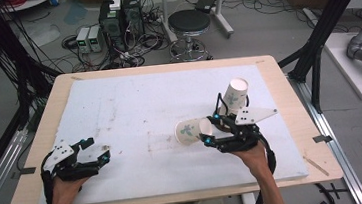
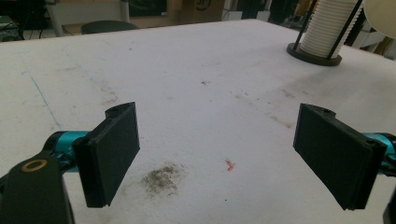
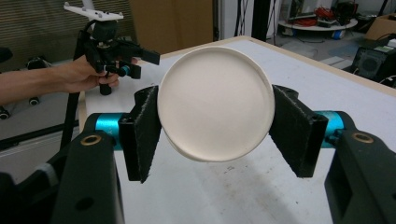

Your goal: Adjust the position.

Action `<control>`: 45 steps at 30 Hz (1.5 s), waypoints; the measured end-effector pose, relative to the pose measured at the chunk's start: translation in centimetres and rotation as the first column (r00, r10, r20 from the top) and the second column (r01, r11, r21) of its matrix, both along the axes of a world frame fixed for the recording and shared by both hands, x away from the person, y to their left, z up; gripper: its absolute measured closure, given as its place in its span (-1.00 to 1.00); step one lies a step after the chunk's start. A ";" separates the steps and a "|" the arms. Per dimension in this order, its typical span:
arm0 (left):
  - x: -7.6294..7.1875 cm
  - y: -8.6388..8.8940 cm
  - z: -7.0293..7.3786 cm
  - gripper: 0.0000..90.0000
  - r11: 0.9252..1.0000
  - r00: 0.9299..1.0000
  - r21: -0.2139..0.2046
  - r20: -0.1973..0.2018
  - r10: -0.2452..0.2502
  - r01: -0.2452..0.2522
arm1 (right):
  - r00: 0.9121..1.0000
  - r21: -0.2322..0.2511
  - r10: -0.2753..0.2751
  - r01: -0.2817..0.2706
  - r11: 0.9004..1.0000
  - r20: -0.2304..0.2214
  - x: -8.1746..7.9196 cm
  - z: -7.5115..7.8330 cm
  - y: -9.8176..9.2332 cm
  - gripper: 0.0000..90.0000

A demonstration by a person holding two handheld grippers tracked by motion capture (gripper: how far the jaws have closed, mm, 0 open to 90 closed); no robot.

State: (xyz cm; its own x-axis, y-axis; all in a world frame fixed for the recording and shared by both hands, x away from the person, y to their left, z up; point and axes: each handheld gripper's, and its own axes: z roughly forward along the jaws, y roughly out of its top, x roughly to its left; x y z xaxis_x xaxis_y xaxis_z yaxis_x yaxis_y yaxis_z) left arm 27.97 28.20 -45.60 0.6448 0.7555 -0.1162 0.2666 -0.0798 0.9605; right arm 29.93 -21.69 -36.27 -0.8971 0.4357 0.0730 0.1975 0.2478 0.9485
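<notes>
High view: right tongs [image 1: 210, 128] are clamped on a paper cup [image 1: 190, 131] lying on its side over the white counter [image 1: 134, 111], near the right-centre. The cup's base faces the tongs and its mouth points left. A second cup [image 1: 234, 95] sits just behind, upside down and tilted, close to the tong body; whether it touches the tongs I cannot tell from this angle.

Right gripper view: the cup's round white base [image 3: 215, 103] sits between the two black pads [image 3: 142, 133], one pad on each side of the wall near the base. The wall shows no dent.

Left tongs [image 1: 96, 153] rest at the counter's near-left, jaws apart, nothing between them. Left gripper view: bare, scuffed foam between the jaws, and a cup stack [image 2: 327, 30] in a wire holder at far right.

Handling judgement:
- Cup is very light and thin-walled; stiff at the base ring and rolled rim, soft mid-wall.
- Grip near the base, as now, looks the safest hold; mid-wall squeeze would likely crush or oval it.
- Waxy paper on flat pads may slip or twist if swung fast.
- Light enough that a nudge would roll it, or topple the neighbouring cup.
</notes>
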 end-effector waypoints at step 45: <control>4.1 -6.6 6.7 -0.72 0.830 0.830 -0.039 0.076 -0.552 0.556 | 0.987 0.002 0.159 -0.159 0.987 -0.018 1.8 0.9 3.6 -0.16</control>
